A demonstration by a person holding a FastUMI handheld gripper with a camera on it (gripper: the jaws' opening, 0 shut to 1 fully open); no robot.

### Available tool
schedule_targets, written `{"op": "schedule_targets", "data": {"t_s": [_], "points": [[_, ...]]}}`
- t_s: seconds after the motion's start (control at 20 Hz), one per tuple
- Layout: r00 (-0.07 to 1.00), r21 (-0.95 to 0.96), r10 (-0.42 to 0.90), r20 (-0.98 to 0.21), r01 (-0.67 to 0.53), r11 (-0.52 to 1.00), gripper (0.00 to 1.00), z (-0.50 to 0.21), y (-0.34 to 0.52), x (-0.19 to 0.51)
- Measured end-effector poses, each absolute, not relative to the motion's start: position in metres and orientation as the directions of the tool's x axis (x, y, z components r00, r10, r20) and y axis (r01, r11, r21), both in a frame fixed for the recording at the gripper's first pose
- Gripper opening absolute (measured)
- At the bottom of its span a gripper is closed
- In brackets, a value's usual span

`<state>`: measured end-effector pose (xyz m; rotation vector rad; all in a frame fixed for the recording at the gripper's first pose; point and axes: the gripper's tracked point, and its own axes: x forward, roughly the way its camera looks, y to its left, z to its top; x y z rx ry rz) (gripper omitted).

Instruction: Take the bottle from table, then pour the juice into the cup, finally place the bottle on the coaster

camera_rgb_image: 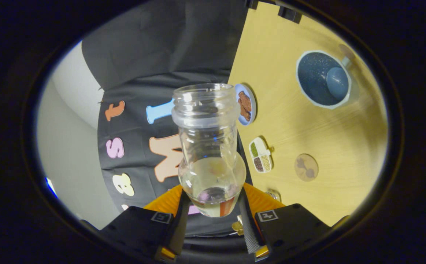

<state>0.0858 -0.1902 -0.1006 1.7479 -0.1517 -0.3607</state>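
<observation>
Here the fingers (213,205) clamp the uncapped bottle (210,146) at its base between them, held clear of the counter (308,124), cup (323,79) and coaster (306,167) beyond.

bright, even | glare on bottle (210,146) | edges warped (fisheye), dim

wooden table (308,121), cookie plate (245,103), divided snack dish (260,155)

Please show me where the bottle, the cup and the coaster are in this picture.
bottle (209,146): gripper view, clear body between the fingers.
cup (317,75): gripper view, dark inner wall.
coaster (306,167): gripper view, round top face.
</observation>
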Motion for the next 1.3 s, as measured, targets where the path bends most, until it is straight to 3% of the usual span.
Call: {"op": "schedule_targets", "data": {"t_s": [1.3], "points": [[0.940, 0.960, -0.309, -0.147, 0.060, -0.273, 0.70, -0.086, -0.191, 0.089]]}}
